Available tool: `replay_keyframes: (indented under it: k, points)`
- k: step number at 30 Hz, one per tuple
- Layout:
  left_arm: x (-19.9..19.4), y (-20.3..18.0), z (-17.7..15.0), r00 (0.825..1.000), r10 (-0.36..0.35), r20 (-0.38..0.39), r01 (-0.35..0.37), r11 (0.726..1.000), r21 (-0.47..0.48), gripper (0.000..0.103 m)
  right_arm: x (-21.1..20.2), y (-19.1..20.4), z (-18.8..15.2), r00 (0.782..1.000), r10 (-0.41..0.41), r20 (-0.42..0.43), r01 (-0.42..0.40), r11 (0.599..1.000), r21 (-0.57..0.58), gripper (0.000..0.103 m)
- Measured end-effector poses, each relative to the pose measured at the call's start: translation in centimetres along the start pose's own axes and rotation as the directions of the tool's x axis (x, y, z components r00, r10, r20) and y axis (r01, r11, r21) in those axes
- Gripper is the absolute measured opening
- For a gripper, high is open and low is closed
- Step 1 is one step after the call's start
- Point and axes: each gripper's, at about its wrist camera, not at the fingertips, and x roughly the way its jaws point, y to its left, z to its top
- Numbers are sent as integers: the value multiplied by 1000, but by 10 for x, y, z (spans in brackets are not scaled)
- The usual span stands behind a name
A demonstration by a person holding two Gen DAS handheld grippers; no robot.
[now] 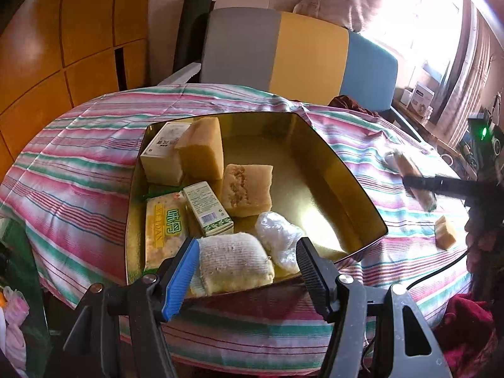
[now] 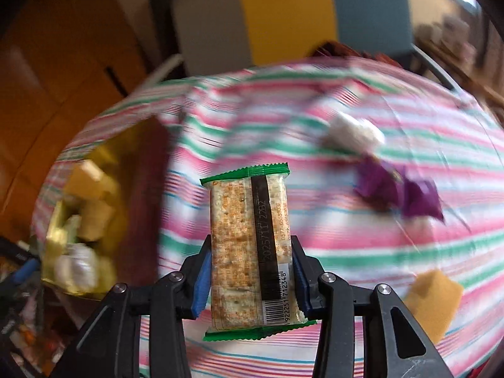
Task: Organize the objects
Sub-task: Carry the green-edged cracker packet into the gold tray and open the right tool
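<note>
Left wrist view, left to right: left hand-held gripper (image 1: 245,271) hovers at the near edge of the gold tray (image 1: 315,170), jaws apart and gripping nothing; a knit-covered pad (image 1: 233,264) and a crumpled plastic bag (image 1: 280,239) lie in the tray beyond the gap between the fingers. Also in the tray: yellow cracker pack (image 1: 163,230), small green-white box (image 1: 208,208), cream box (image 1: 163,154), two sponge-like blocks (image 1: 201,148) and (image 1: 247,189). The tray sits on the striped cloth (image 1: 78,157) that covers the worktop. Far right on the cloth, a small yellow block (image 1: 445,231).

Right wrist view, blurred: tray at left edge. Right hand-held gripper (image 2: 250,278) is closed on a green-edged cracker packet (image 2: 252,245), pads pressing its long sides, packet held up off the cloth. Right of it lie a white lump (image 2: 352,135), purple wrappers (image 2: 400,195) and a tan block (image 2: 431,299).
</note>
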Motion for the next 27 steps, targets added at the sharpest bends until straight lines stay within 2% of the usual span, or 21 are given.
replay_keyframes:
  k: [5,8,11,13,19,21,23,26,27]
  points:
    - [-4,18,0,1000,8,15,-7,999,-53,64,-1,71,14,994,112,5,-111,988,-107,45]
    - [-6,35,0,999,28,20,-26,995,-98,64,13,116,18,986,165,-32,-168,972,-163,45]
    - [-9,55,0,998,60,26,-56,988,-145,64,33,157,18,984,167,-69,-178,959,-219,45]
    - [-10,69,0,996,83,27,-77,981,-178,64,55,177,17,979,168,-114,-189,958,-215,45]
    - [-11,90,-2,993,113,30,-104,968,-230,64,109,205,11,970,114,-214,-159,965,-209,47]
    - [-11,91,-2,993,115,29,-105,967,-233,64,114,212,5,957,169,-237,-219,954,-205,50]
    - [-8,91,-3,993,115,21,-108,967,-230,64,108,213,1,953,200,-227,-249,945,-212,55]
    - [-7,89,-4,993,117,18,-111,968,-224,65,99,210,-1,953,218,-209,-262,941,-216,68]
    - [-7,88,-3,993,119,19,-112,969,-221,65,97,209,-1,955,217,-202,-260,941,-218,68]
